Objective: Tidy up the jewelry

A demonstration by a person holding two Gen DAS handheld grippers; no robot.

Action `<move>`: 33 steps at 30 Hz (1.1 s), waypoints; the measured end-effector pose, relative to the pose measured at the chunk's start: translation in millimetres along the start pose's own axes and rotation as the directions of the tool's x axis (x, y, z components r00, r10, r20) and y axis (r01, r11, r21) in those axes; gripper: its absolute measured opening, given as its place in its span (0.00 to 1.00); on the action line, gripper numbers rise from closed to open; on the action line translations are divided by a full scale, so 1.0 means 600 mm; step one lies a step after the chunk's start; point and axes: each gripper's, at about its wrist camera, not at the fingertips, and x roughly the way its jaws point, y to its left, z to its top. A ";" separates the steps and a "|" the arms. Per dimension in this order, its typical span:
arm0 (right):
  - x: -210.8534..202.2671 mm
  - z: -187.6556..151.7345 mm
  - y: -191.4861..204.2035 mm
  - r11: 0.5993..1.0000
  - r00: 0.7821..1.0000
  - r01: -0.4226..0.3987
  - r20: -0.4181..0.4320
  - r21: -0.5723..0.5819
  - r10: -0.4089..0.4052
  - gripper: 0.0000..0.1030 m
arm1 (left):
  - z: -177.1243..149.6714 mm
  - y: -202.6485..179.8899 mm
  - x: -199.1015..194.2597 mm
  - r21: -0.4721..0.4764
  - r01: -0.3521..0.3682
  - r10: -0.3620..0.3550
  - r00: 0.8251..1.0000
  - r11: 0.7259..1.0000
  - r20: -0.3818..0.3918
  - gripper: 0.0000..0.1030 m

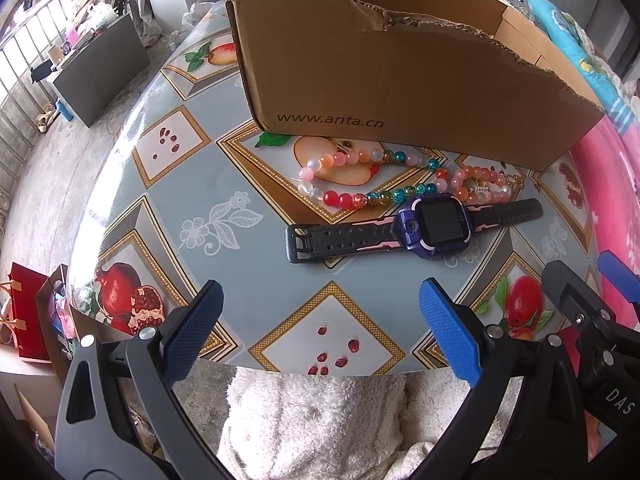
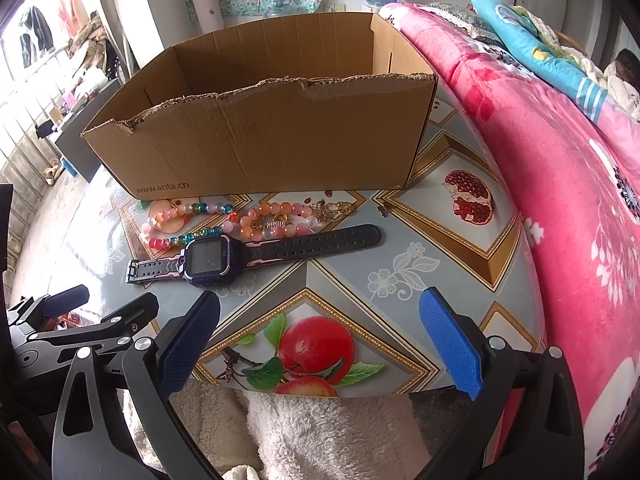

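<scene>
A purple smartwatch [image 1: 436,226] with a black strap lies flat on the table, also in the right wrist view [image 2: 210,258]. Behind it lie a multicolour bead bracelet [image 1: 360,178] [image 2: 186,222], an orange-pink bead bracelet [image 1: 478,186] [image 2: 276,220] and small gold pieces [image 2: 334,210]. An open cardboard box [image 1: 400,92] [image 2: 264,140] stands behind them. My left gripper [image 1: 320,332] is open and empty near the table's front edge. My right gripper [image 2: 320,340] is open and empty, to the right of the left one.
The table [image 1: 224,184] has a fruit-patterned cloth. A pink blanket [image 2: 560,184] on a bed borders its right side. A white fleece cloth [image 1: 320,420] lies below the front edge. A red bag [image 1: 28,312] and a dark cabinet [image 1: 100,68] stand on the floor at left.
</scene>
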 end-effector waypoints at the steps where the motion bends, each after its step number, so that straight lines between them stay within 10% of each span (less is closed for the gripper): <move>1: 0.000 0.000 -0.001 1.000 1.000 -0.002 0.000 0.001 0.002 0.95 | 0.001 0.000 0.000 0.000 0.000 0.000 1.000 1.000 0.000 0.92; 33: -0.014 -0.010 -0.014 1.000 0.999 0.015 0.035 -0.020 -0.014 0.95 | -0.012 -0.020 -0.042 0.007 -0.044 0.044 0.998 0.999 0.044 0.92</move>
